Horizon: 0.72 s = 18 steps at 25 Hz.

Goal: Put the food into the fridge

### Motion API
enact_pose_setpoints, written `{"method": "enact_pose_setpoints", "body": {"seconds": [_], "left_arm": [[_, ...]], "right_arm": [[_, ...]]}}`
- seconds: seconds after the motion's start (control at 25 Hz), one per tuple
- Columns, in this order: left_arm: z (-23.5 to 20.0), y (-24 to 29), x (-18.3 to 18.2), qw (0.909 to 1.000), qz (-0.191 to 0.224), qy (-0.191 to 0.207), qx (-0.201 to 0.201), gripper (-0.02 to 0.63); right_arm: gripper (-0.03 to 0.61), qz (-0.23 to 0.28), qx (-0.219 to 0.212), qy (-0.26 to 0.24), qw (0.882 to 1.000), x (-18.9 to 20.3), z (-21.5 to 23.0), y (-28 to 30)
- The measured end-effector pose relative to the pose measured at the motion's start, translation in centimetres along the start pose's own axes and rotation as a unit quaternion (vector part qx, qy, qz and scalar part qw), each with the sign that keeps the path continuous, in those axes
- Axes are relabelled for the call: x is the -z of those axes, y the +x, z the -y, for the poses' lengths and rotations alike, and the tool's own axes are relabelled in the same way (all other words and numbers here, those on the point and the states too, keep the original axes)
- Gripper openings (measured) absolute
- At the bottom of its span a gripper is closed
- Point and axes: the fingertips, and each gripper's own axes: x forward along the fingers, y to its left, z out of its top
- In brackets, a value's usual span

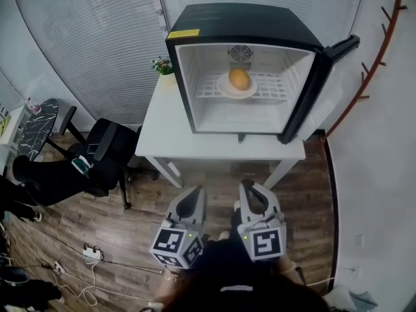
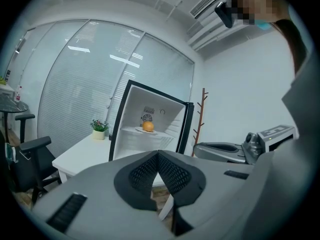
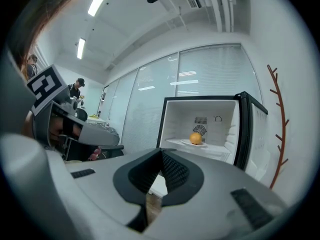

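Note:
An orange fruit lies on a white plate on the wire shelf of a small black fridge, whose door stands open to the right. The fruit also shows in the left gripper view, and the fruit in the right gripper view. Both grippers hang low in front of the table, well short of the fridge. My left gripper is shut with nothing between its jaws. My right gripper is likewise shut and empty.
The fridge stands on a white table with a small potted plant at its back left corner. A black office chair sits to the left on the wood floor. A power strip and cables lie on the floor. A coat rack stands right of the fridge.

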Motion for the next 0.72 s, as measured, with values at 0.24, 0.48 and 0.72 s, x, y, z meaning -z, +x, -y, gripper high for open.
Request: {"method": "enact_pose_setpoints", "body": {"seconds": [0.24,0.48,0.72], "left_arm": [[-0.5,-0.5,0.8,0.9998,-0.001,-0.010,-0.018,-0.008],[-0.9,-0.3,0.8,0.9994,0.004,-0.021,-0.027,-0.008],[-0.7,0.9,1.3,0.9994,-0.001,-0.021,-0.026,-0.008]], "right_arm": [[-0.002,-0.005,-0.002,-0.005,1.000,0.0,-0.4,-0.4],[-0.003,-0.009,-0.001,0.011,1.000,-0.1,-0.1,-0.7],[-0.003,-0.011,0.010,0.010,1.000,0.3,0.8,-0.8]]}}
